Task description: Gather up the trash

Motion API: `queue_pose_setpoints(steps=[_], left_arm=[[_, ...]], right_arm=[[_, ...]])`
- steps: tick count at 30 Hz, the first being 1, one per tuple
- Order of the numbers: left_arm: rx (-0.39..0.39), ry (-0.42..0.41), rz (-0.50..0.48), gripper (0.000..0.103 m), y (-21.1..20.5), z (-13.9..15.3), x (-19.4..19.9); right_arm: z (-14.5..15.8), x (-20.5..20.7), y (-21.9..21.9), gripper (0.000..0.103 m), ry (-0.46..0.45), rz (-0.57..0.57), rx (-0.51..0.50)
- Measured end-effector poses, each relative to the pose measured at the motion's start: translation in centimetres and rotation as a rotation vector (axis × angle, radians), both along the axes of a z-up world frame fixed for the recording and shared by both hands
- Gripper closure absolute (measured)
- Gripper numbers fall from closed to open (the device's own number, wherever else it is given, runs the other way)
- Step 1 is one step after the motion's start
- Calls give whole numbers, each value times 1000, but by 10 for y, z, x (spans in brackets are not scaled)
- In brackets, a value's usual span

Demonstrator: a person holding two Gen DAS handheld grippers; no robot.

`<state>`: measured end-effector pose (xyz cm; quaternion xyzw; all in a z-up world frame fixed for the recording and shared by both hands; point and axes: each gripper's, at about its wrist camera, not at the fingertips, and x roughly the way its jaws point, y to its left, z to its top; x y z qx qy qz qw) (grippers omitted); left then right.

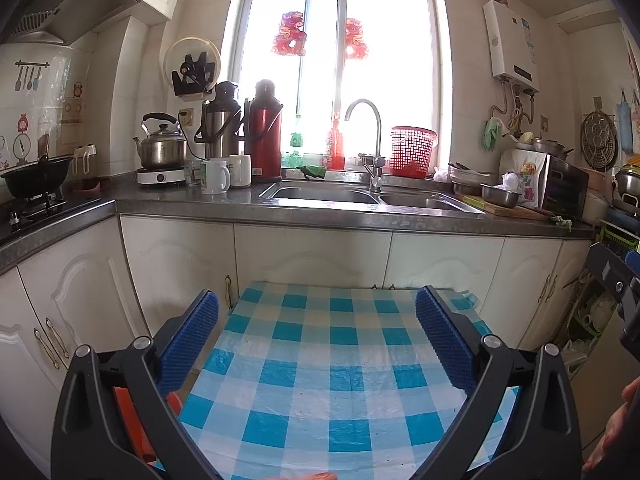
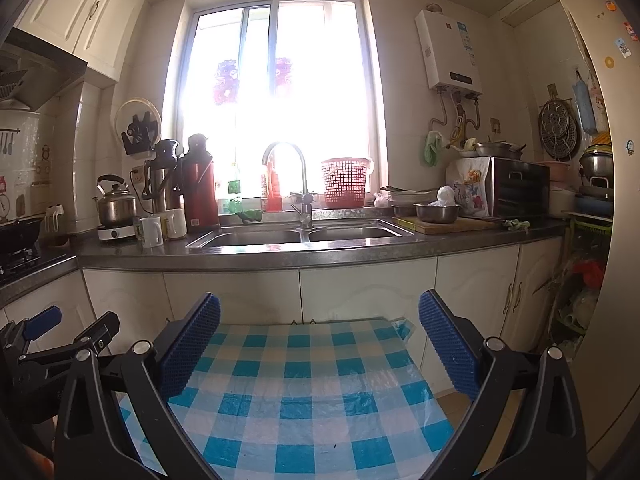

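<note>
I hold my left gripper (image 1: 317, 312) and my right gripper (image 2: 319, 316), ribbed blue pads spread wide and gripping nothing, above the crinkly blue-checked plastic tablecloth (image 1: 332, 368), where I see no trash.

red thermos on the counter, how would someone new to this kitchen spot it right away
Start at the bright window and drop to the counter left of the double sink. Two tall flasks stand side by side there; the red thermos is the one nearer the sink, beside the steel flask.
</note>
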<state>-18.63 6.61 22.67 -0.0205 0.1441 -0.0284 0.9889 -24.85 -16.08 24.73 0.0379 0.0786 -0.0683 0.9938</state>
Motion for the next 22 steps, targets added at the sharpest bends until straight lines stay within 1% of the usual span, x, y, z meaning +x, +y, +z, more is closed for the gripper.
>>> queue_pose_setpoints(steps=[5, 7, 9, 11, 13, 15, 18, 21, 22], left_arm=[[0, 8, -6, 4, -2, -8, 7], [-19, 31, -30, 4, 0, -13, 14], [-37, 93, -48, 4, -3, -27, 29], [-21, 167, -45, 4, -7, -50, 48], [-10, 274, -39, 4, -11, -81, 72], [-14, 356, -28, 4, -13, -108, 89], [12, 454, 3, 4, -19, -150, 114], [15, 547, 6, 4, -26, -182, 135], [17, 562, 6, 4, -28, -189, 139]], right_arm=[[-9, 11, -2, 5, 30, 12, 14], [-15, 17, -4, 5, 49, 16, 21], [-24, 27, -8, 5, 80, 17, 31], [-38, 40, -14, 5, 125, 22, 49], [-56, 56, -21, 5, 183, 26, 74], [-81, 76, -29, 5, 259, 20, 96], [-122, 107, -38, 5, 382, 8, 105], [-163, 135, -42, 5, 512, 5, 115], [-174, 142, -43, 5, 542, 8, 117]])
